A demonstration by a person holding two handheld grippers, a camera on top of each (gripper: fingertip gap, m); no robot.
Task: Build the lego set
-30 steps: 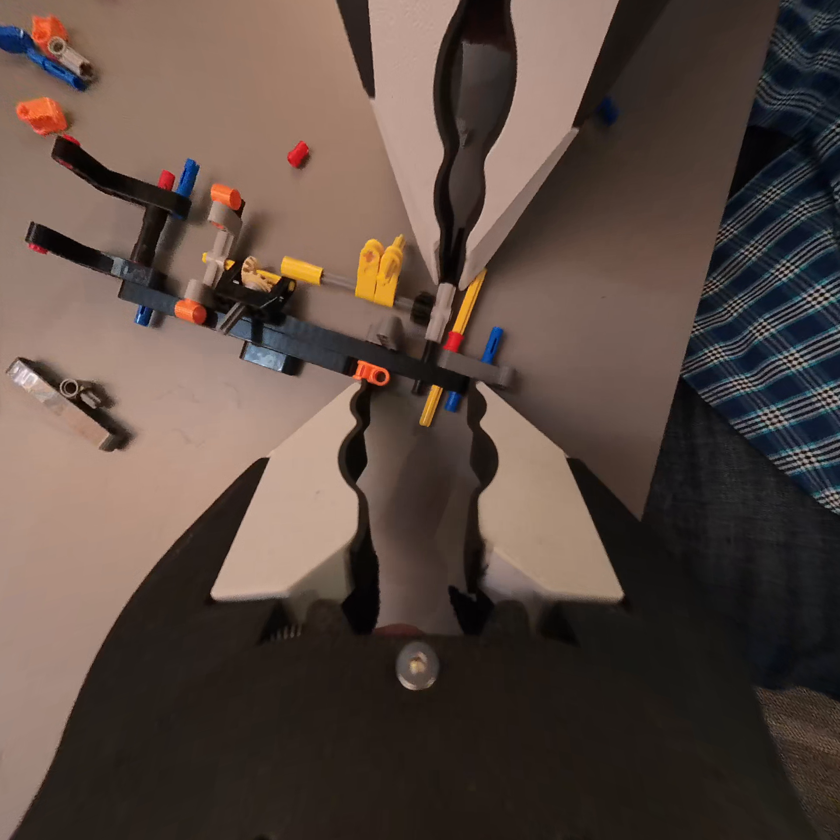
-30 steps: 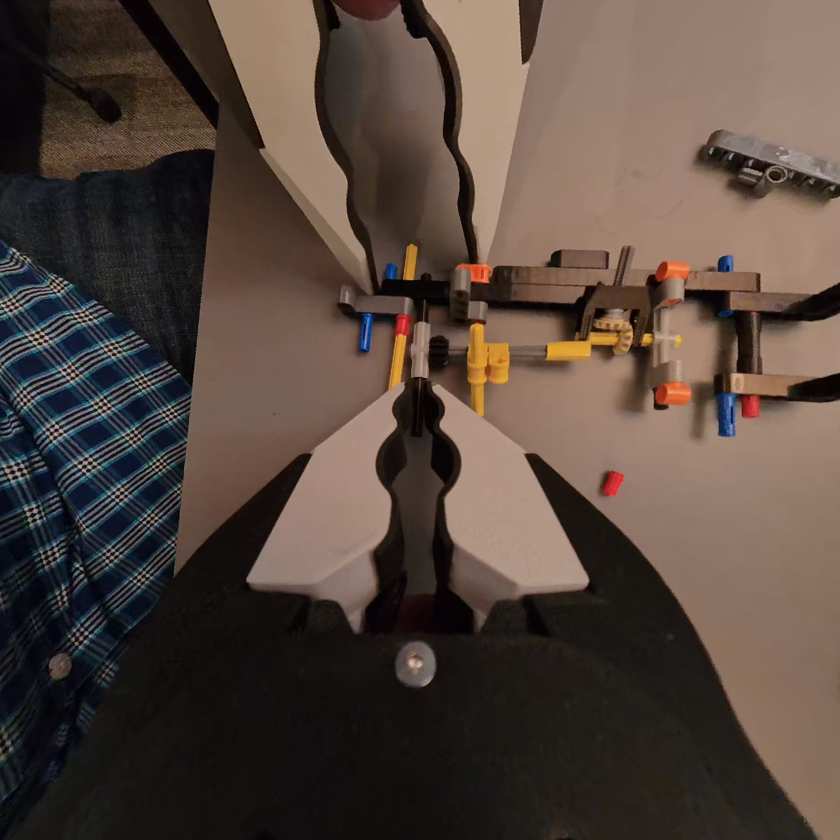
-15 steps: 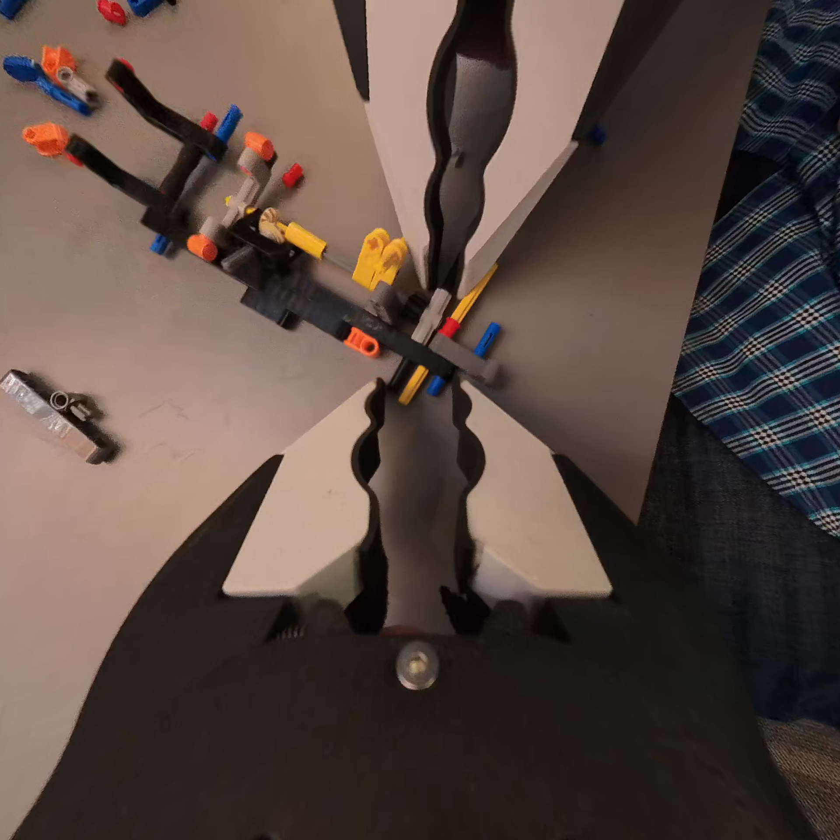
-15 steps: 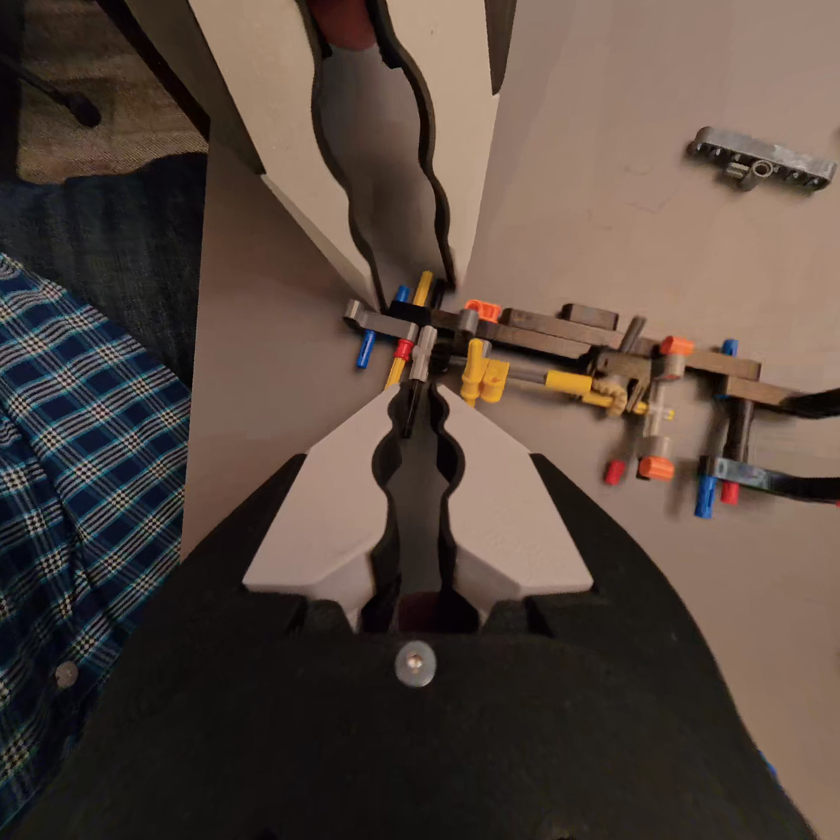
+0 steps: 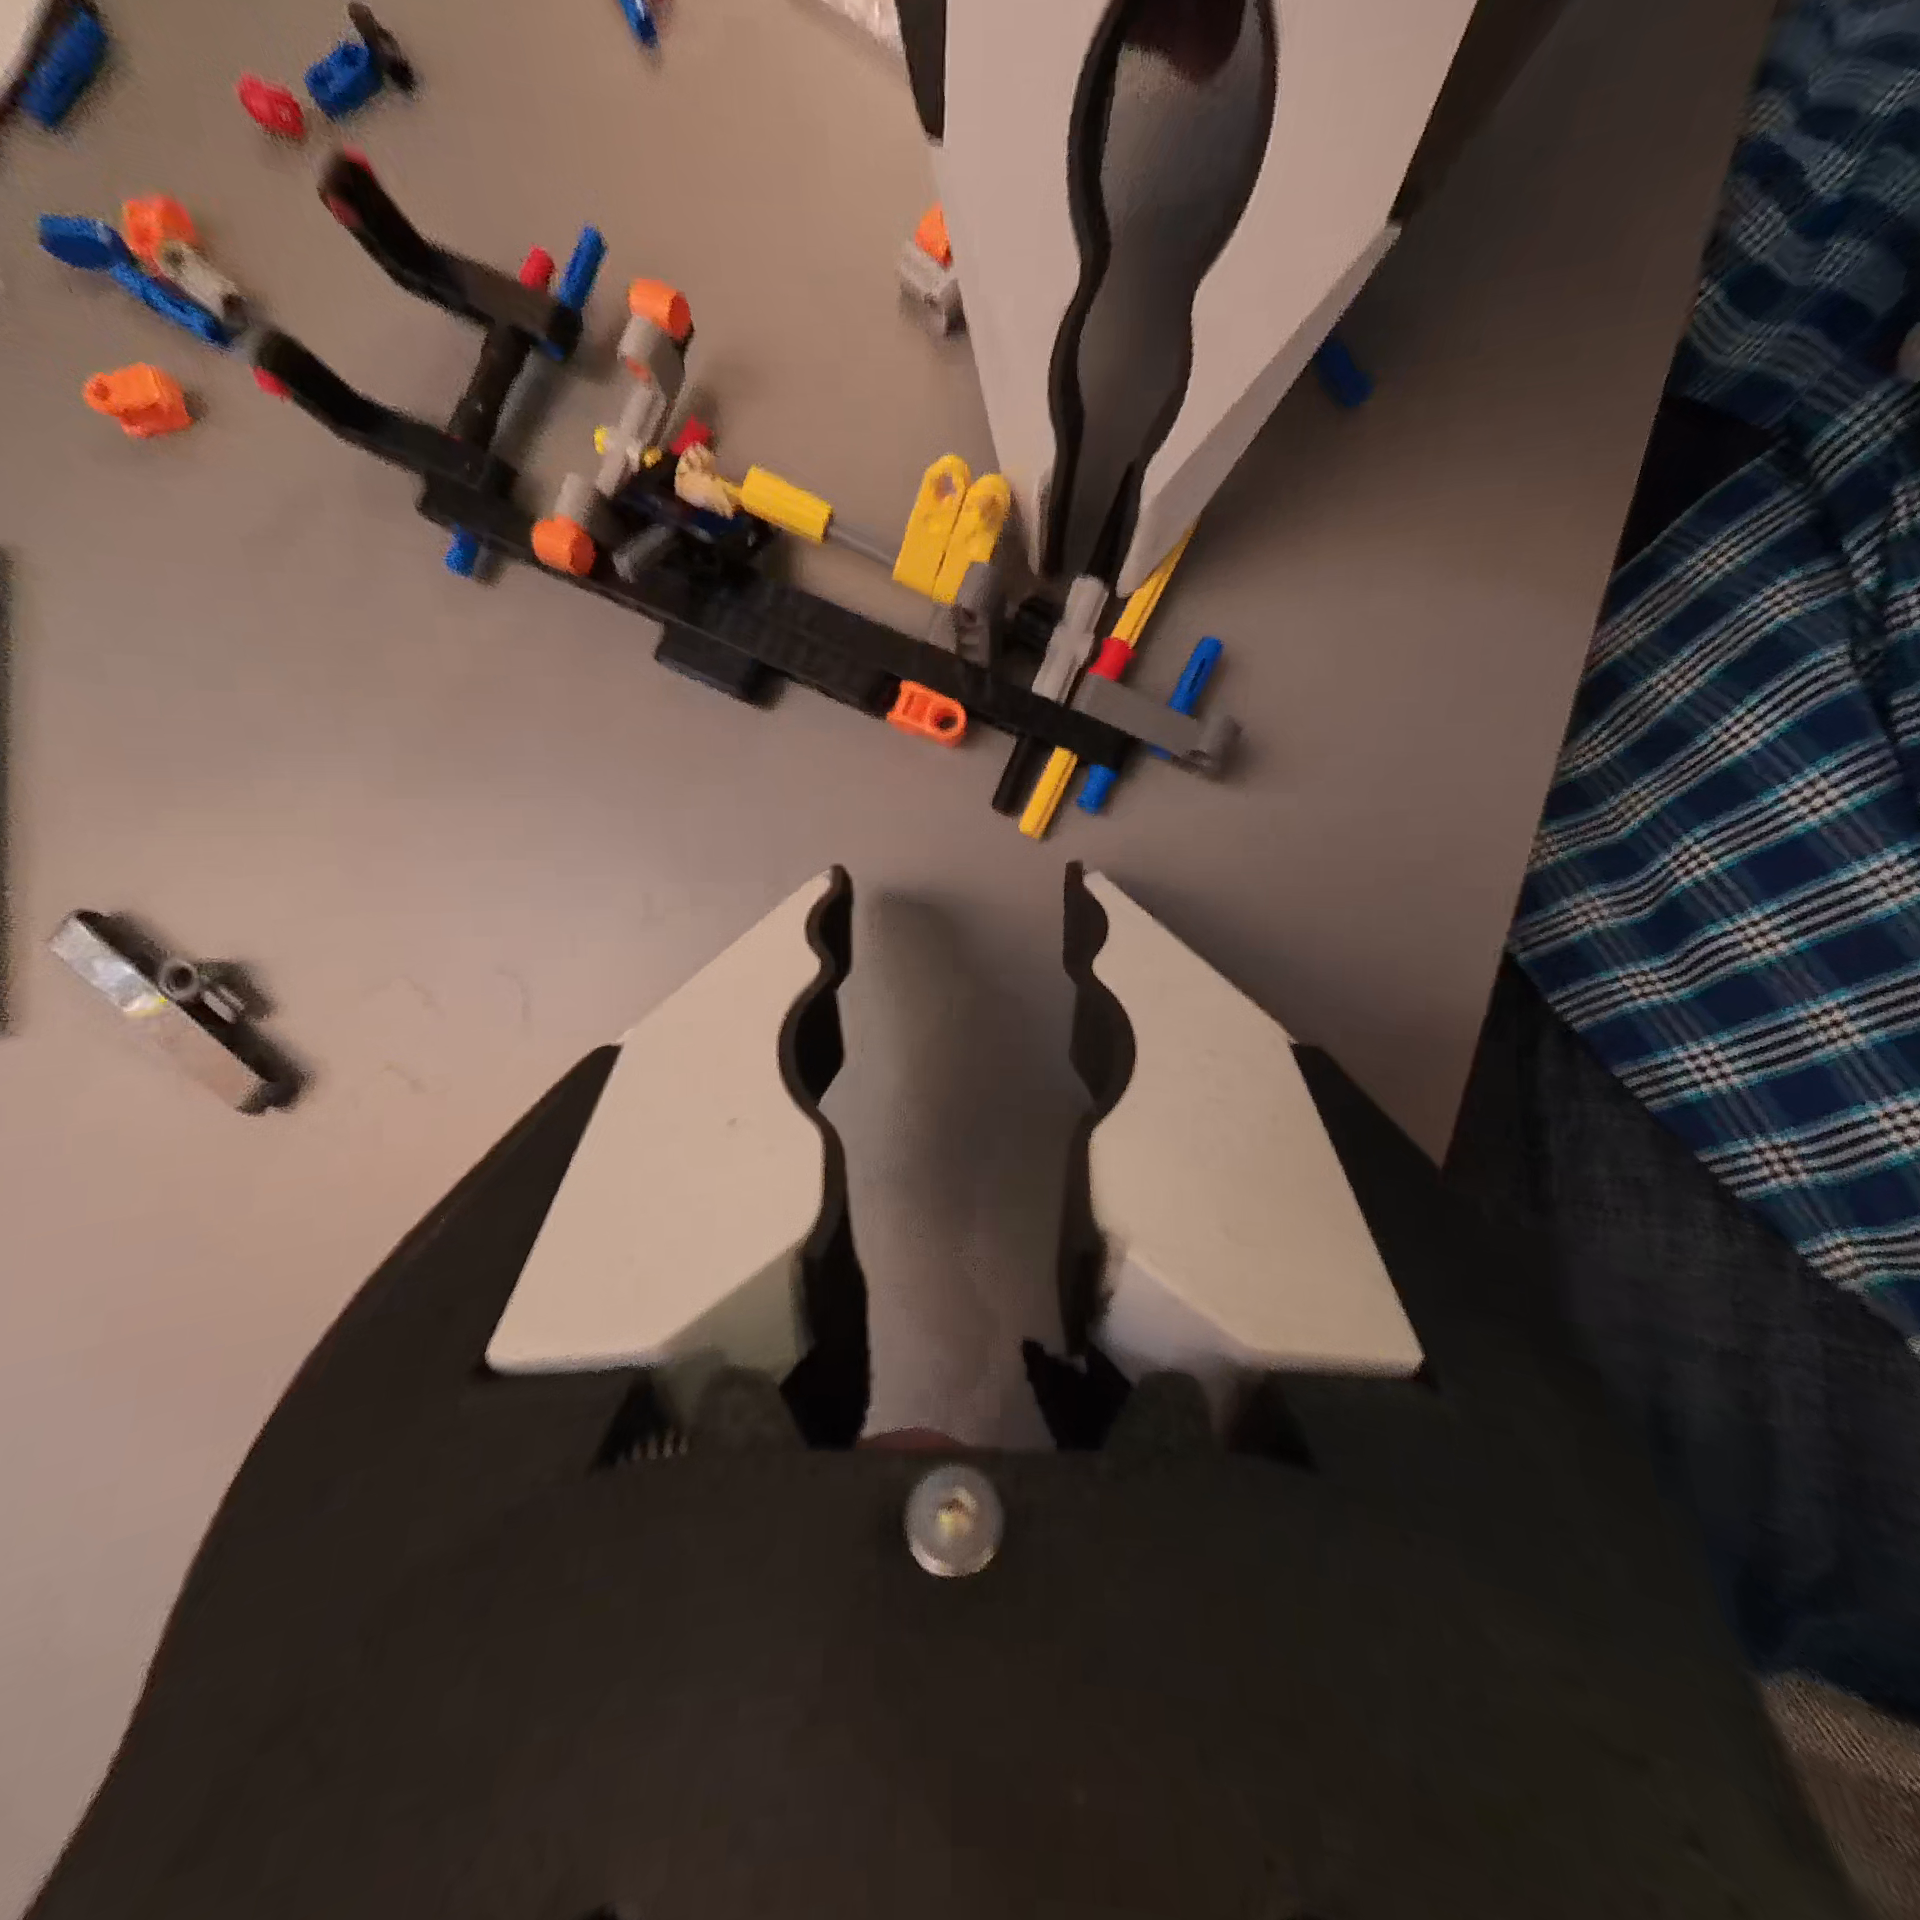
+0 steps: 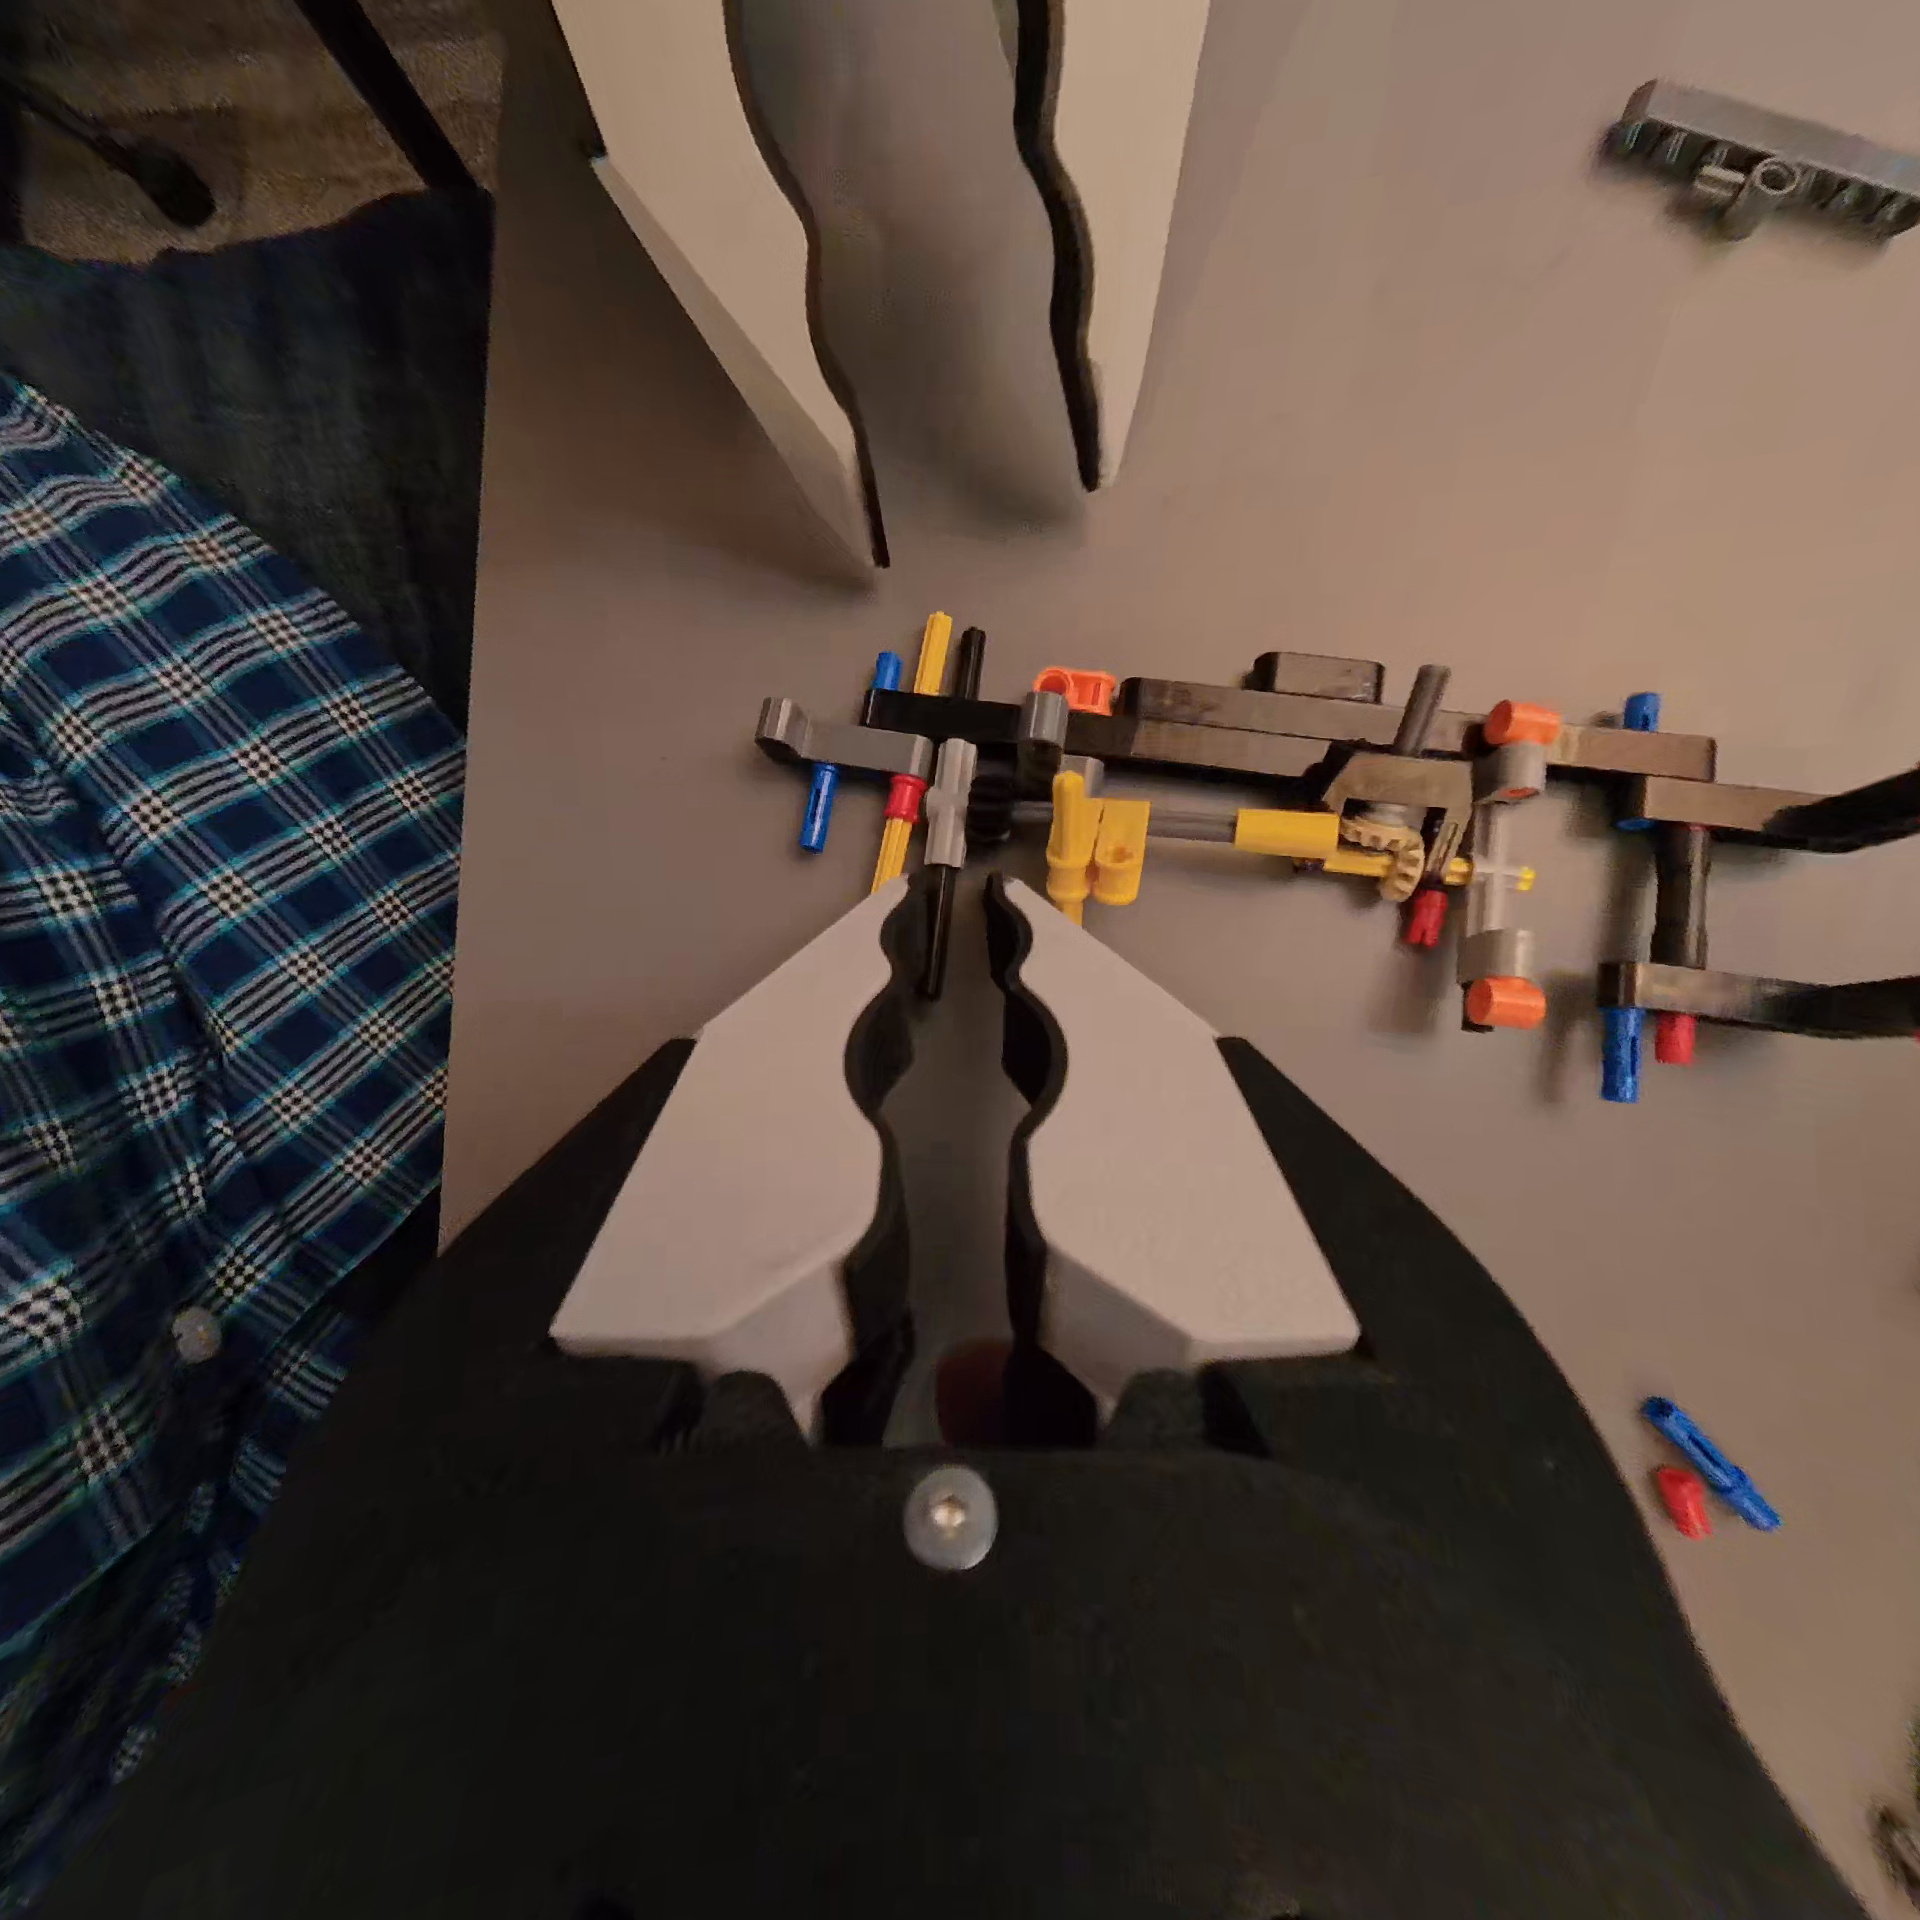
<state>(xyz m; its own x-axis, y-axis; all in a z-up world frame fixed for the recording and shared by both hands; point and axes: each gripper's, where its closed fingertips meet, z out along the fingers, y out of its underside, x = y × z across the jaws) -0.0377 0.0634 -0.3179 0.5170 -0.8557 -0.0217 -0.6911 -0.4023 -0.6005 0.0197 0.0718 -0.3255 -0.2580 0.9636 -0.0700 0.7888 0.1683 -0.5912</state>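
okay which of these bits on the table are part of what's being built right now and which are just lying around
In the job:
- long black lego assembly
- black axle at its end, between the right tongs
- left tongs, open, just short of it

Lying about:
- grey beam
- loose blue pin and red pin
- orange connector

Lego assembly: black beams, with yellow, orange, blue, red and grey parts. Table: plain beige-grey. Shirt at nine o'clock: blue-and-white plaid.

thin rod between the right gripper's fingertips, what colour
Black; the thin rod shows best in the right wrist view.
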